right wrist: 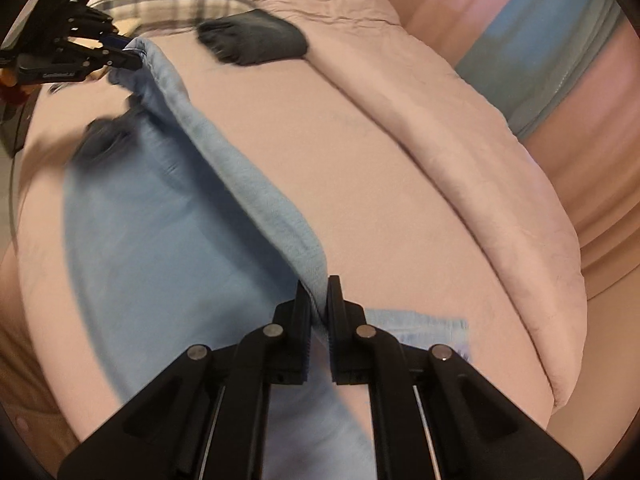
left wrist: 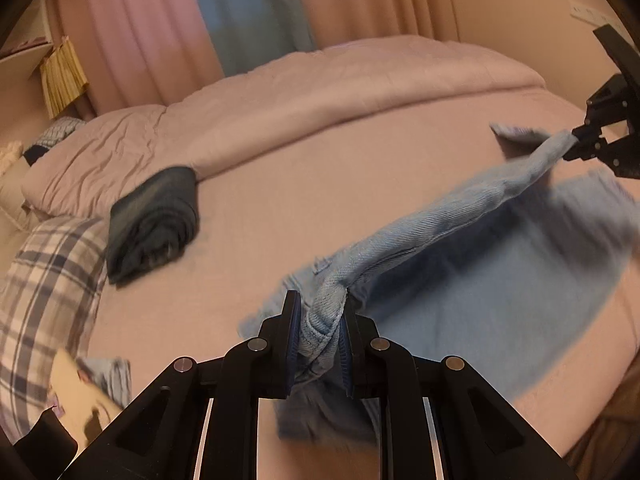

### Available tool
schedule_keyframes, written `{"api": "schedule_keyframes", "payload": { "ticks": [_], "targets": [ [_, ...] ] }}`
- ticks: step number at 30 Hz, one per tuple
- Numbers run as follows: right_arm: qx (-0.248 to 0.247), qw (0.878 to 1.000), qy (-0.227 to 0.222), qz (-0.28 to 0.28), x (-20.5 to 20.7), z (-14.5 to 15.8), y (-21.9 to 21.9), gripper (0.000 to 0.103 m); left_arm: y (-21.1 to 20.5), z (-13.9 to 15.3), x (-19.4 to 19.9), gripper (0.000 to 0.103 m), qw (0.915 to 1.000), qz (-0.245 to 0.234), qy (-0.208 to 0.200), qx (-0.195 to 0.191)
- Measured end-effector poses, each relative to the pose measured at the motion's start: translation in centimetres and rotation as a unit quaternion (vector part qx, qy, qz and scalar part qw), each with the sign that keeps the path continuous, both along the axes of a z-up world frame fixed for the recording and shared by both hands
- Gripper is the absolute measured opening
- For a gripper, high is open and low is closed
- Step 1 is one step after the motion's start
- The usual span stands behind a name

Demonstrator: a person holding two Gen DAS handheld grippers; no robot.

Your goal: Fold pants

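Observation:
Light blue denim pants (left wrist: 448, 208) hang stretched between my two grippers above the pink bed (left wrist: 320, 208). My left gripper (left wrist: 320, 320) is shut on the thick waistband end. My right gripper (left wrist: 576, 146) shows at the far right of the left wrist view, shut on the other end. In the right wrist view my right gripper (right wrist: 319, 300) is shut on the edge of the pants (right wrist: 240, 184), and the left gripper (right wrist: 134, 58) pinches the far end at the upper left. The rest of the pants droops blurred onto the sheet.
A folded dark garment (left wrist: 154, 222) lies on the bed near a plaid pillow (left wrist: 44, 280); it also shows in the right wrist view (right wrist: 256, 42). A rolled pink duvet (left wrist: 320, 92) runs along the far side. Pink and blue curtains (left wrist: 240, 8) hang behind.

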State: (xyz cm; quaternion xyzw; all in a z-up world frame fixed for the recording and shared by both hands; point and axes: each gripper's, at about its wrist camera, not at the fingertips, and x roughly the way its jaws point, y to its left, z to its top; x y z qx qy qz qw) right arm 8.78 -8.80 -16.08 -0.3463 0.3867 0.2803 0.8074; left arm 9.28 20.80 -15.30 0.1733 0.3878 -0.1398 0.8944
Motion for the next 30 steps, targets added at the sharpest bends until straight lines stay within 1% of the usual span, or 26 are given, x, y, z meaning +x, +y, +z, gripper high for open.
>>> {"api": "schedule_keyframes", "payload": {
  "ticks": [3, 5, 9, 11, 12, 14, 16, 18, 19, 20, 21, 22, 23, 25, 27, 28, 29, 30],
  "targets": [
    [-0.013, 1.000, 0.013, 0.009, -3.0, -2.0, -0.4, 0.007, -0.4, -0.9, -2.4, 0.018, 1.0000, 0.001, 0.007, 0.006],
    [-0.029, 0.999, 0.020, 0.022, -5.1, -3.7, 0.0, 0.007, -0.5, -2.2, -3.4, 0.018, 0.9998, 0.000, 0.014, 0.010],
    [-0.057, 0.996, 0.054, 0.043, -7.5, -7.2, 0.5, 0.007, -1.4, -4.8, -4.8, 0.018, 0.9985, -0.009, 0.028, 0.047],
    [-0.074, 0.994, 0.066, 0.045, -8.1, -9.1, 0.7, 0.007, -1.9, -5.5, -5.1, 0.018, 0.9976, -0.013, 0.022, 0.064],
    [-0.080, 0.993, 0.068, 0.048, -8.3, -9.6, 0.9, 0.007, -1.9, -5.5, -5.1, 0.018, 0.9976, -0.012, 0.018, 0.065],
    [-0.087, 0.993, 0.059, 0.051, -8.1, -9.5, 1.1, 0.007, -1.4, -4.5, -5.1, 0.018, 0.9987, -0.006, 0.010, 0.050],
    [-0.072, 0.995, 0.049, 0.044, -7.8, -8.1, 0.9, 0.007, -0.9, -4.0, -5.7, 0.018, 0.9992, -0.006, -0.004, 0.039],
    [-0.064, 0.996, 0.034, 0.041, -8.5, -7.1, -0.2, 0.007, -0.7, -3.8, -6.3, 0.018, 0.9991, -0.011, -0.013, 0.039],
    [-0.058, 0.997, 0.031, 0.043, -8.7, -6.6, -0.4, 0.007, -0.8, -4.2, -6.5, 0.018, 0.9988, -0.014, -0.011, 0.046],
    [-0.055, 0.997, 0.034, 0.043, -8.9, -6.7, -0.6, 0.007, -1.1, -5.0, -6.5, 0.018, 0.9982, -0.019, 0.000, 0.057],
    [-0.055, 0.997, 0.043, 0.042, -9.0, -7.4, -0.8, 0.007, -1.3, -5.7, -6.6, 0.018, 0.9974, -0.023, 0.007, 0.069],
    [-0.061, 0.996, 0.053, 0.042, -9.2, -8.4, -0.8, 0.007, -1.8, -6.8, -6.7, 0.018, 0.9951, -0.030, 0.009, 0.093],
    [-0.069, 0.995, 0.057, 0.045, -9.6, -9.2, -0.9, 0.007, -2.0, -7.3, -6.9, 0.018, 0.9937, -0.033, 0.007, 0.107],
    [-0.082, 0.994, 0.053, 0.051, -10.1, -10.8, -0.7, 0.009, -2.2, -7.9, -7.0, 0.018, 0.9927, -0.037, 0.008, 0.114],
    [-0.069, 0.995, 0.058, 0.043, -9.6, -11.0, -0.8, 0.011, -2.1, -7.7, -7.0, 0.021, 0.9927, -0.036, 0.006, 0.115],
    [-0.057, 0.995, 0.067, 0.036, -9.2, -10.9, -1.0, 0.012, -1.9, -7.4, -6.9, 0.023, 0.9933, -0.032, 0.015, 0.110],
    [-0.042, 0.996, 0.078, 0.028, -8.6, -10.6, -1.4, 0.012, -1.8, -7.2, -6.8, 0.030, 0.9938, -0.028, 0.025, 0.105],
    [-0.027, 0.996, 0.088, 0.018, -8.0, -10.3, -1.7, 0.012, -1.7, -6.9, -6.7, 0.042, 0.9944, -0.025, 0.036, 0.097]
  ]
}}
